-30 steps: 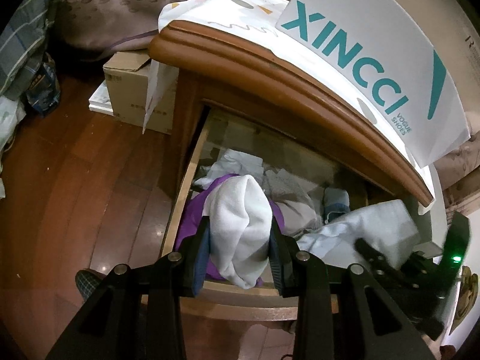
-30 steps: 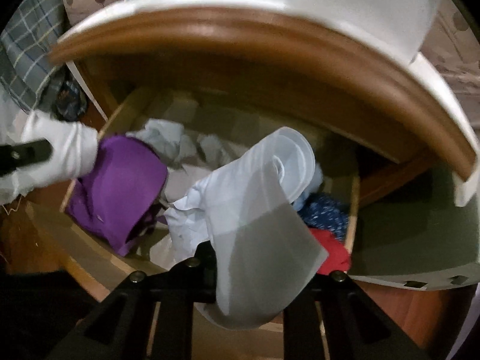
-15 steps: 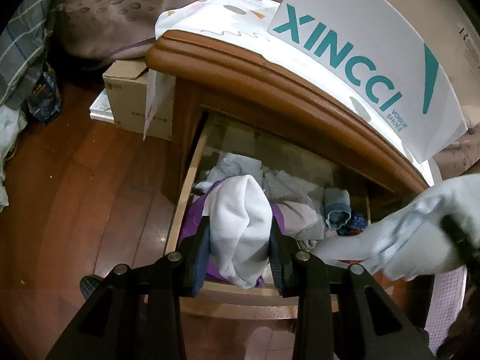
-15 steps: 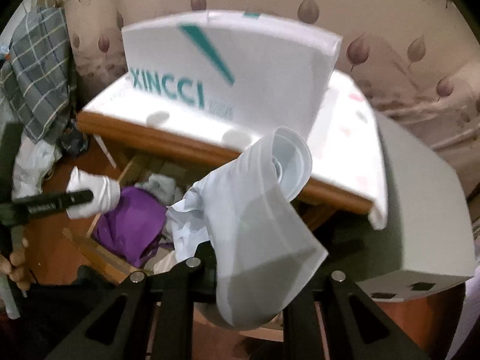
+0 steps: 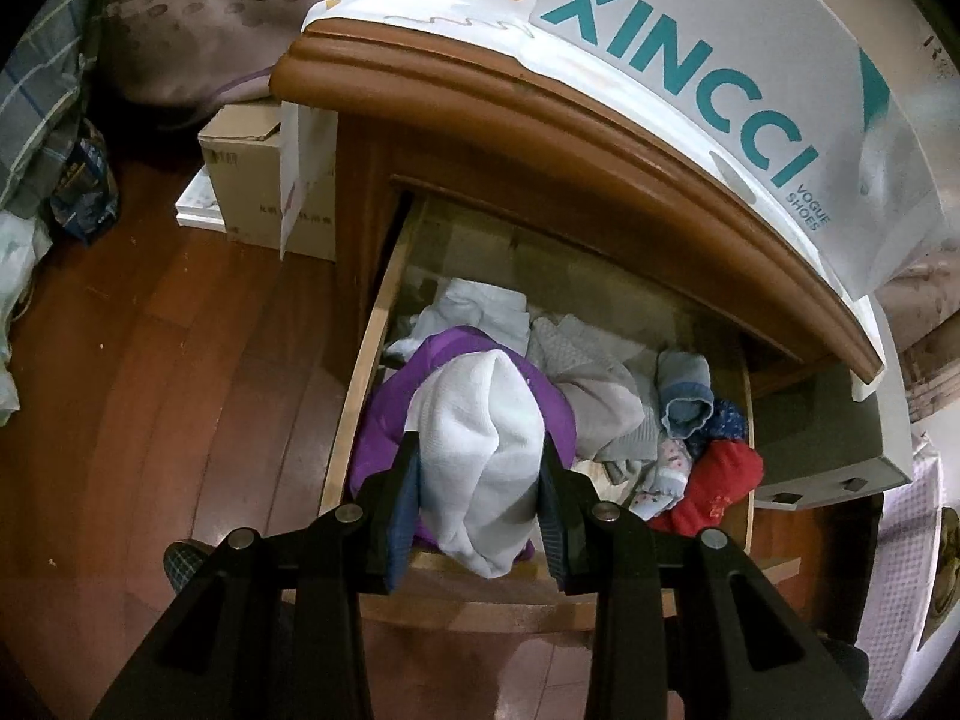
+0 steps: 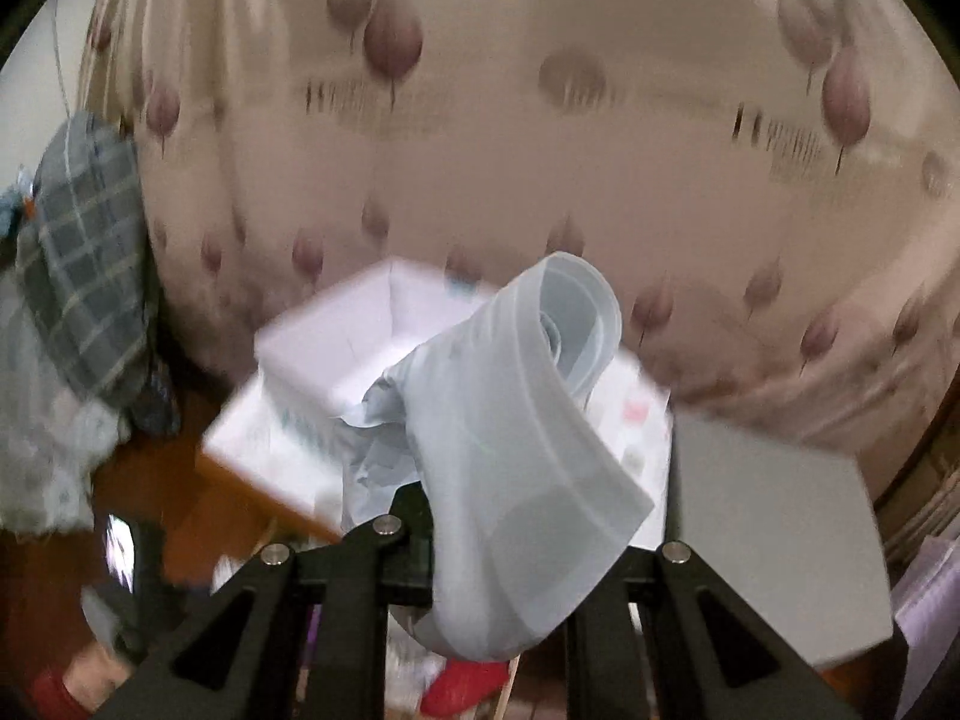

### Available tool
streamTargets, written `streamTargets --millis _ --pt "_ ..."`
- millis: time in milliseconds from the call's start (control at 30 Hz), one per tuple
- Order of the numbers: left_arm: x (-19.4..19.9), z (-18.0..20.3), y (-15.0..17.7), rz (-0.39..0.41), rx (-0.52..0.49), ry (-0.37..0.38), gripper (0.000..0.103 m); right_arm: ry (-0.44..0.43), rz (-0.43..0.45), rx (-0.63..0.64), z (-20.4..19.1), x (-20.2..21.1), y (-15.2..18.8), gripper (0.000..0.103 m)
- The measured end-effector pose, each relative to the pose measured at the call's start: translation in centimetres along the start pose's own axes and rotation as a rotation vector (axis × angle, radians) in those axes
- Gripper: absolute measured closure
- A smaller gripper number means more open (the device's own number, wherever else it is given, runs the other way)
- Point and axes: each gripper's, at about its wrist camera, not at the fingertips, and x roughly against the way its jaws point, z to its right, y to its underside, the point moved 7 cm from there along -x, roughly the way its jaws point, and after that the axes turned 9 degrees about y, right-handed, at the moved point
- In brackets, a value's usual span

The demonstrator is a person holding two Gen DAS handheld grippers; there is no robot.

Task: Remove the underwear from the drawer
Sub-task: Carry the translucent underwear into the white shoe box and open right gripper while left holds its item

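Note:
My left gripper (image 5: 479,507) is shut on a white knitted garment (image 5: 480,450), held just above the front of the open wooden drawer (image 5: 354,414). Below it lie a purple garment (image 5: 384,420), grey pieces (image 5: 600,390), a blue roll (image 5: 684,396) and a red item (image 5: 720,480). High above the nightstand, my right gripper (image 6: 498,546) is shut on pale blue-grey underwear (image 6: 516,420), which drapes over its fingers and hides the tips. The right wrist view is blurred.
A white XINCCI shoe box (image 5: 750,90) stands on the wooden nightstand top (image 5: 540,120); it shows open from above (image 6: 372,330). A cardboard box (image 5: 252,174) sits on the wood floor to the left. A grey box (image 6: 774,540) sits to the right. A patterned curtain (image 6: 540,120) fills the background.
My right gripper rose steeply out of the drawer with the pale underwear, tilting up toward the curtain, and left the left wrist view. The left gripper kept still with its white garment.

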Motion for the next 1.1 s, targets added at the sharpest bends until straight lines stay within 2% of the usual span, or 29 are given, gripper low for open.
streamTargets --millis 167,333,600,867,1000,1100 --pt "0.0 0.1 0.0 -0.003 0.001 -0.005 0.071 0.068 0.091 -0.026 0.1 -1.0 -6.4 0.088" --pt "0.0 0.1 -0.1 0.0 -0.002 0.001 0.071 0.128 0.041 -0.037 -0.6 -6.5 -8.6 0.088" --pt "0.2 0.0 -0.2 0.003 -0.005 0.01 0.071 0.155 -0.168 -0.01 -2.5 -16.0 -3.4 0.088" --pt "0.1 0.2 -0.1 -0.002 -0.012 0.006 0.071 0.123 -0.304 -0.046 -3.2 -19.8 2.2 0.088" --pt "0.0 0.2 -0.1 -0.004 -0.011 0.0 0.071 0.129 -0.37 -0.016 -3.2 -20.6 4.6 0.088" --pt "-0.1 0.1 0.0 -0.007 -0.006 -0.002 0.071 0.148 -0.387 0.03 -2.9 -20.9 5.5 0.088"
